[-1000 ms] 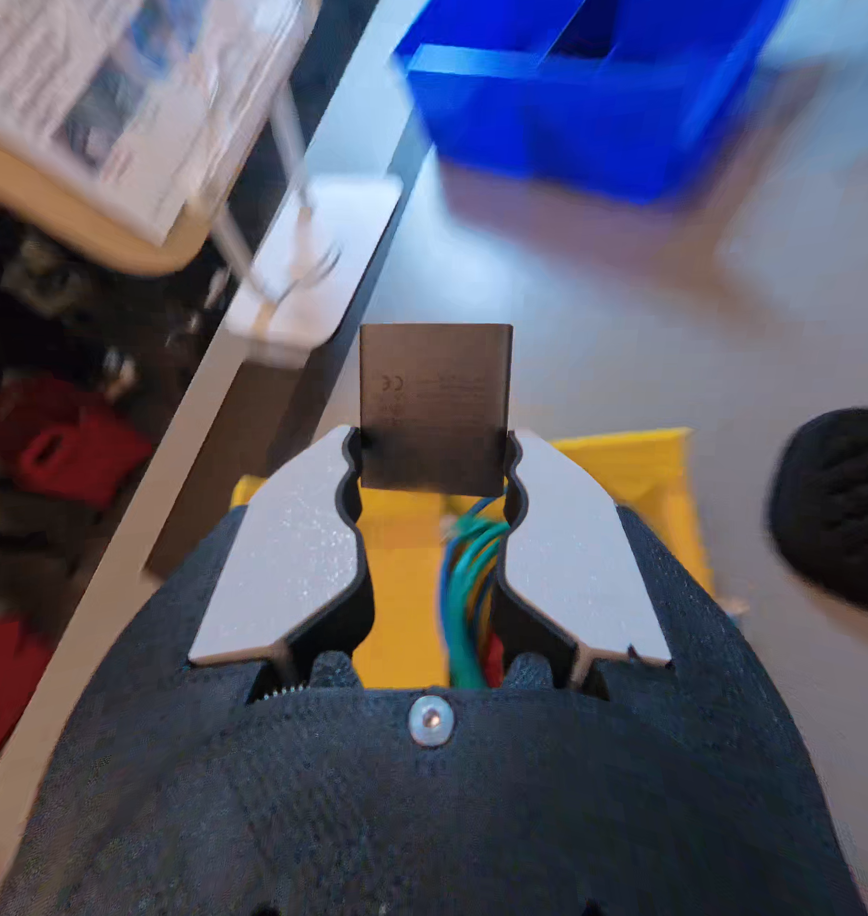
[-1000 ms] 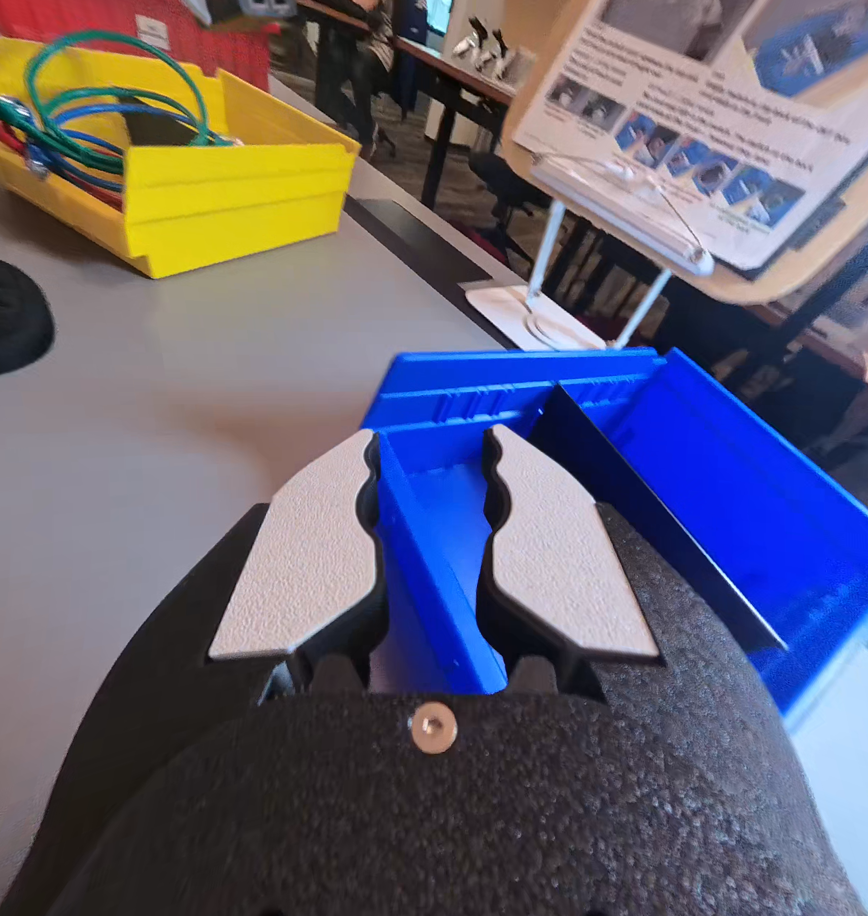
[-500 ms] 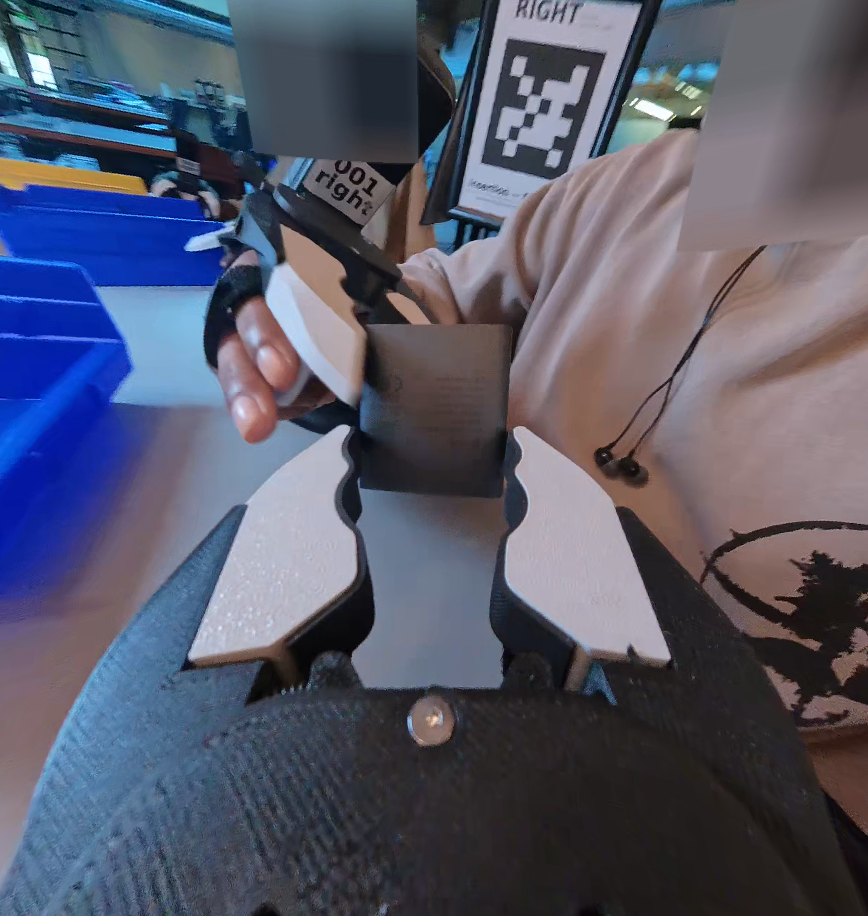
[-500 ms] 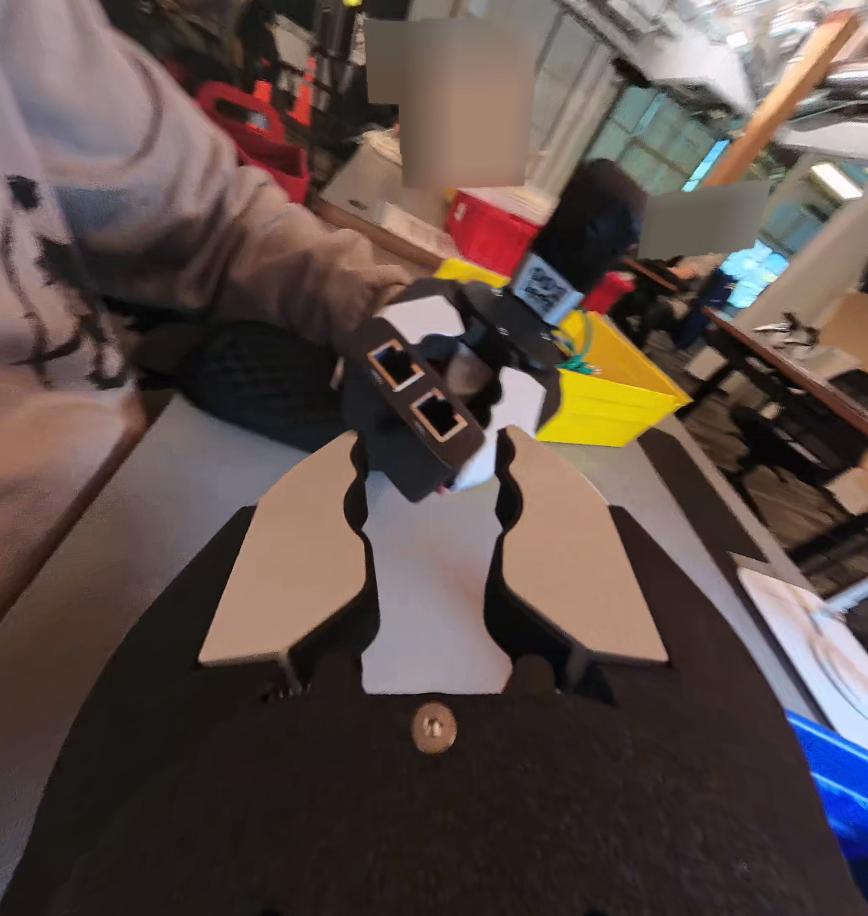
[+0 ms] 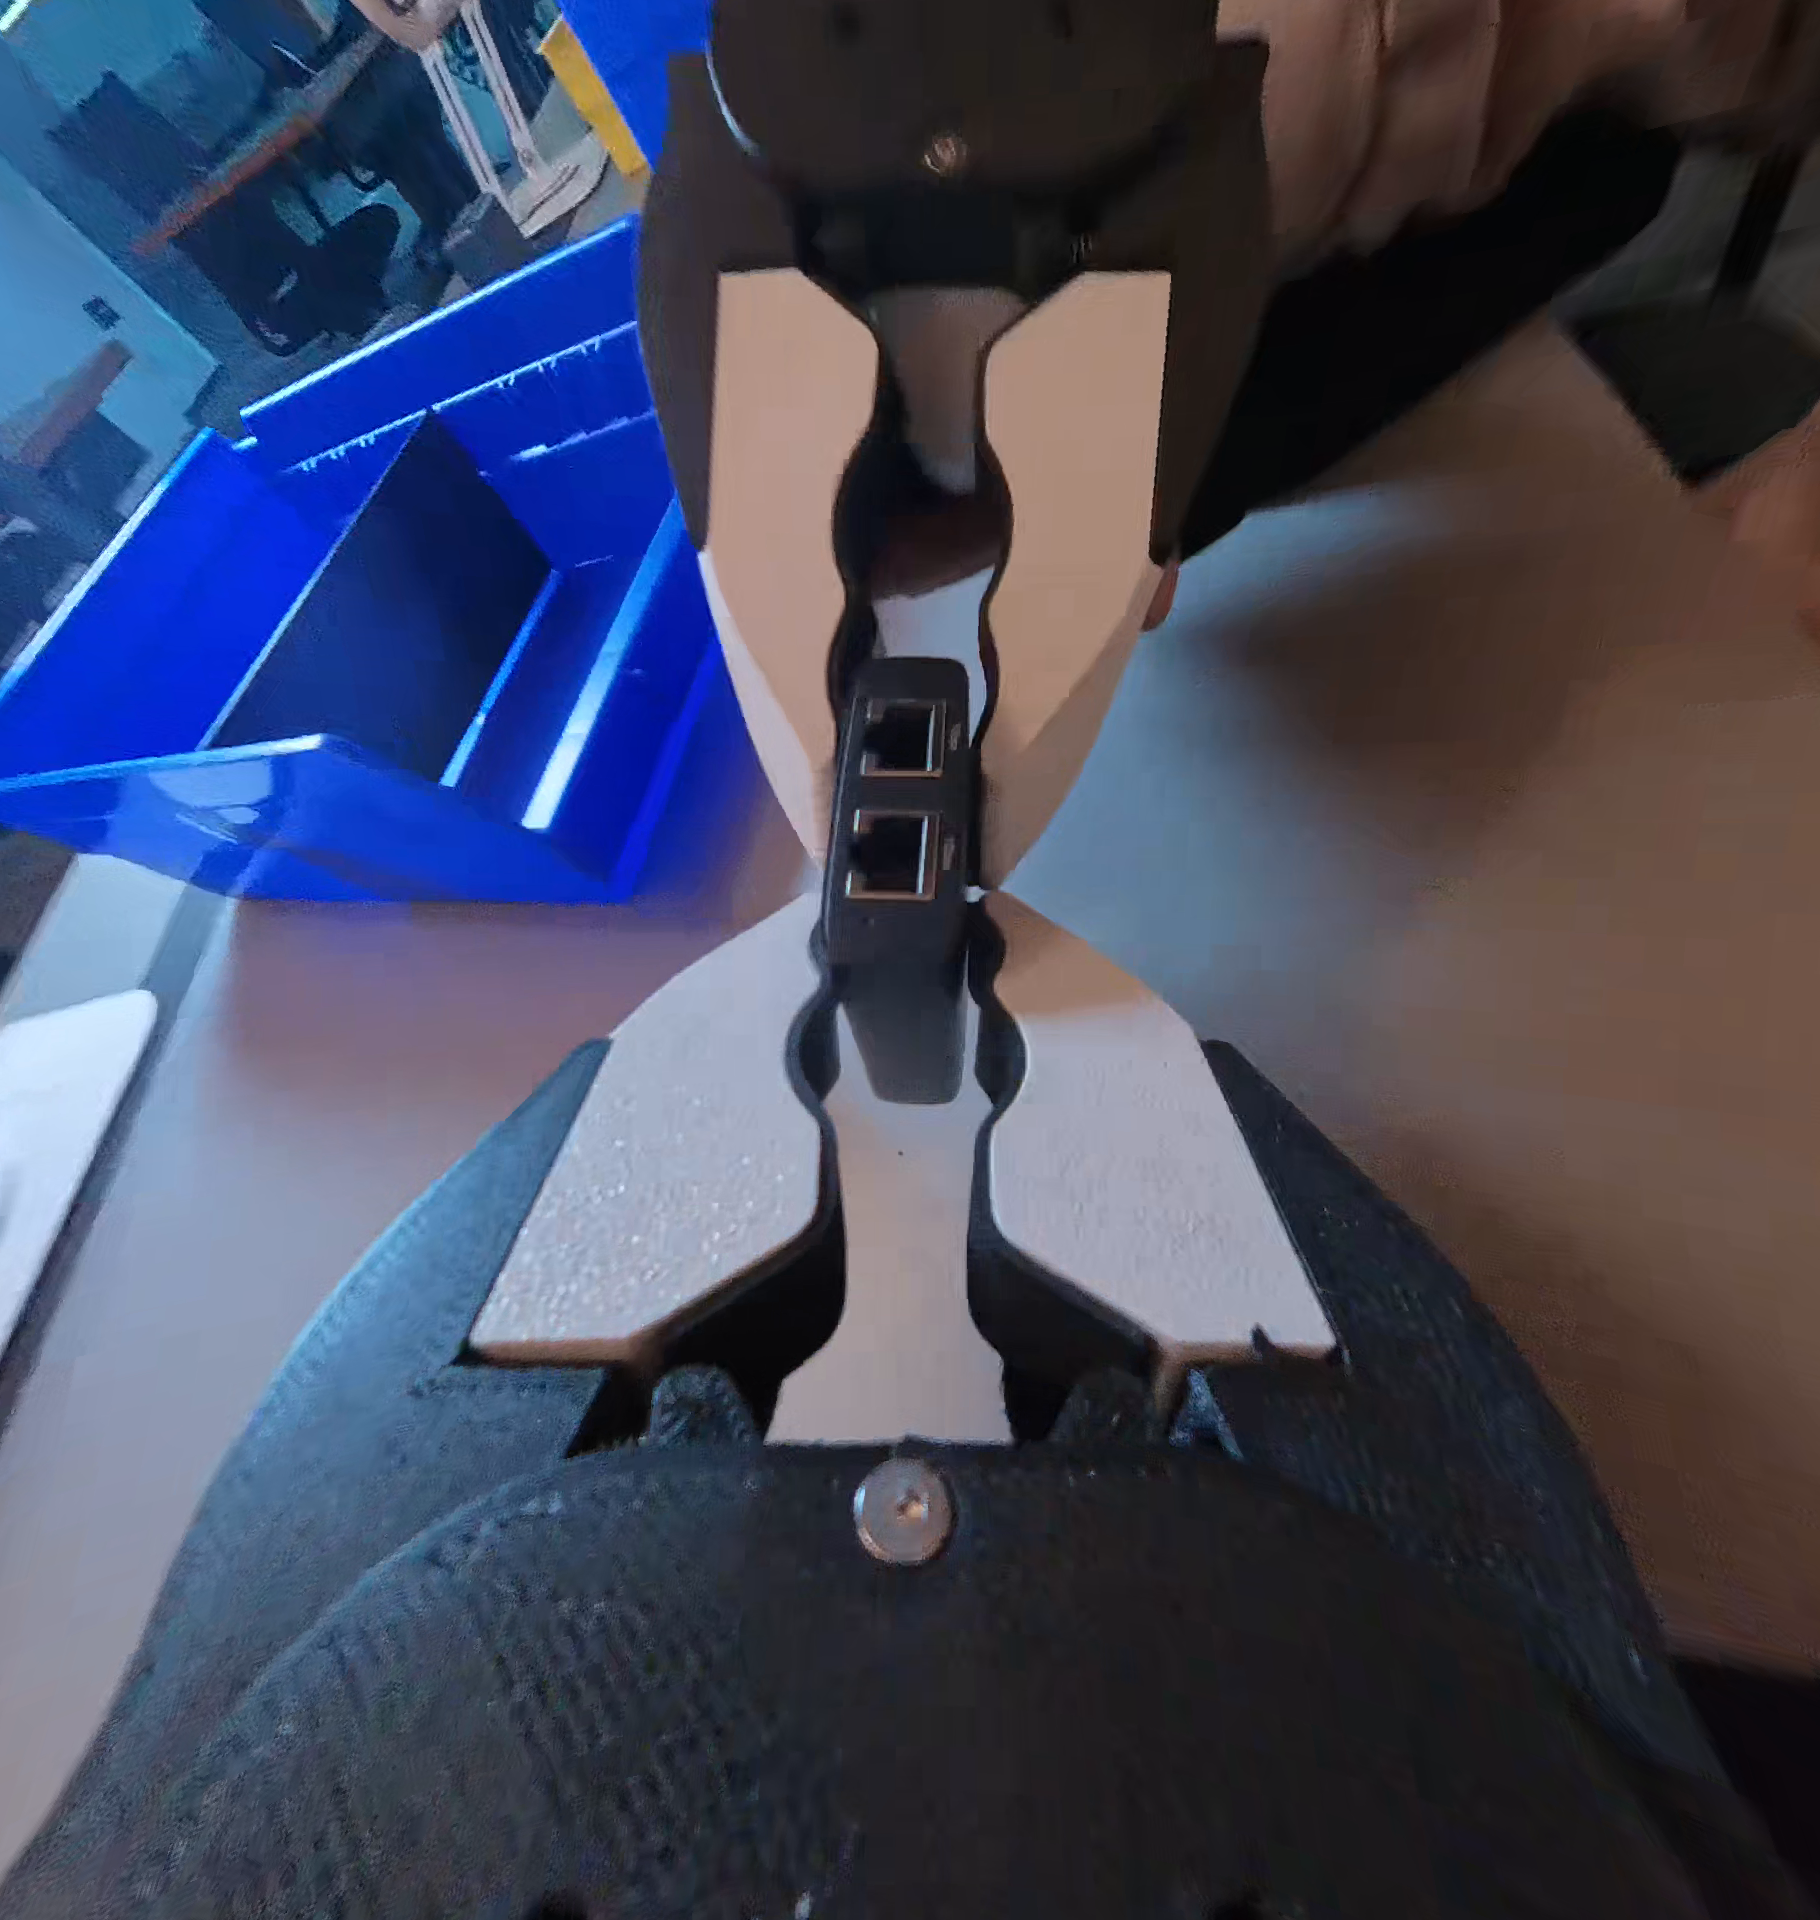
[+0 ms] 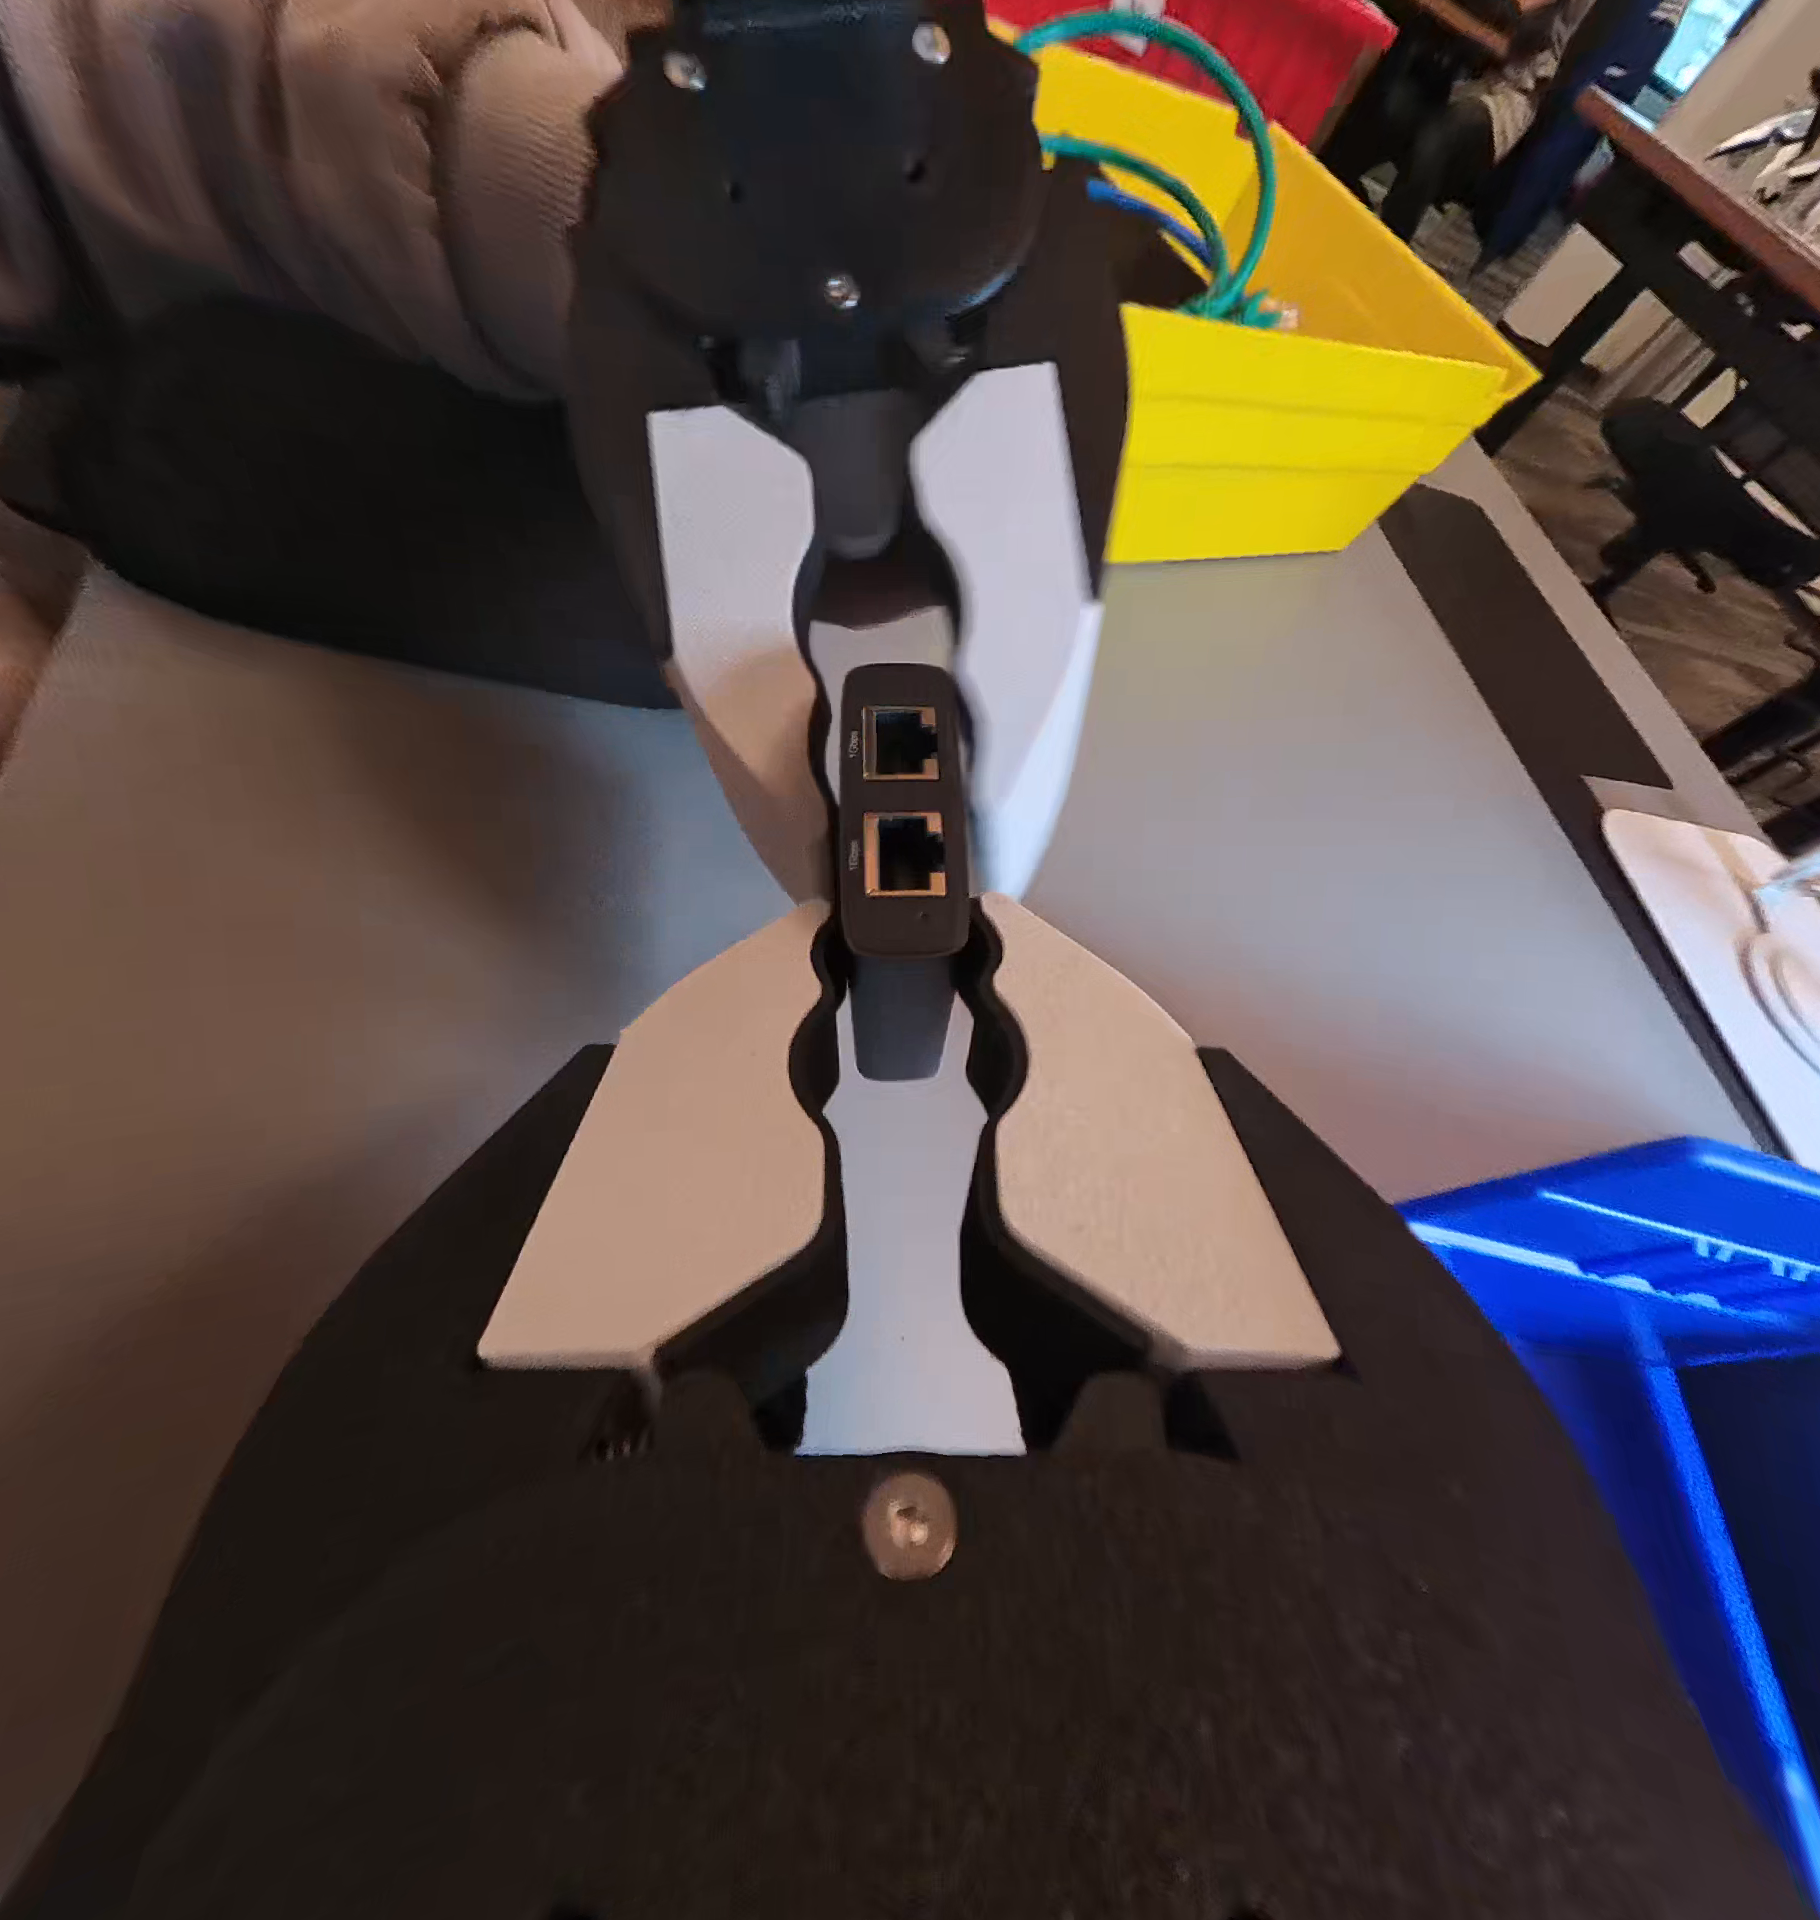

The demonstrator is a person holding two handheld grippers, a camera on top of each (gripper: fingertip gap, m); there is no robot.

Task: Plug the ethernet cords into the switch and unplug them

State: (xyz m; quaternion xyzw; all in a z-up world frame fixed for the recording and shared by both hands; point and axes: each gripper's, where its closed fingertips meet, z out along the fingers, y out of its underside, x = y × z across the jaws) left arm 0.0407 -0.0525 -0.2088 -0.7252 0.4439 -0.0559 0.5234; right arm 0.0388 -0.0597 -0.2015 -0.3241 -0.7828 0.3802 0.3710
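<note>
A small black switch (image 5: pixel 898 831) with two empty ports is held above the grey table (image 5: pixel 1405 831). My left gripper (image 5: pixel 901 935) is shut on its near end, and the black pads press both narrow sides. My right gripper (image 5: pixel 911 727) comes in from the opposite side and its white fingers (image 5: pixel 781 468) clamp the far part. In the right wrist view the switch (image 6: pixel 904 821) sits between my right gripper's (image 6: pixel 904 935) pads, and the left gripper (image 6: pixel 890 717) faces it. Green and blue ethernet cords (image 6: pixel 1233 166) lie in a yellow bin (image 6: pixel 1301 436).
A blue divided bin (image 5: pixel 366 675) stands on the table to the left; it also shows in the right wrist view (image 6: pixel 1664 1299). A white stand base (image 6: pixel 1737 935) sits at the table edge. The person's sleeve (image 6: pixel 262 208) is behind the left gripper. My left and right fingertips are right by each other.
The left gripper held the switch across its wide sides while the right gripper stood open nearby. Now both grippers have narrowed and grip the switch's thin sides from opposite ends.
</note>
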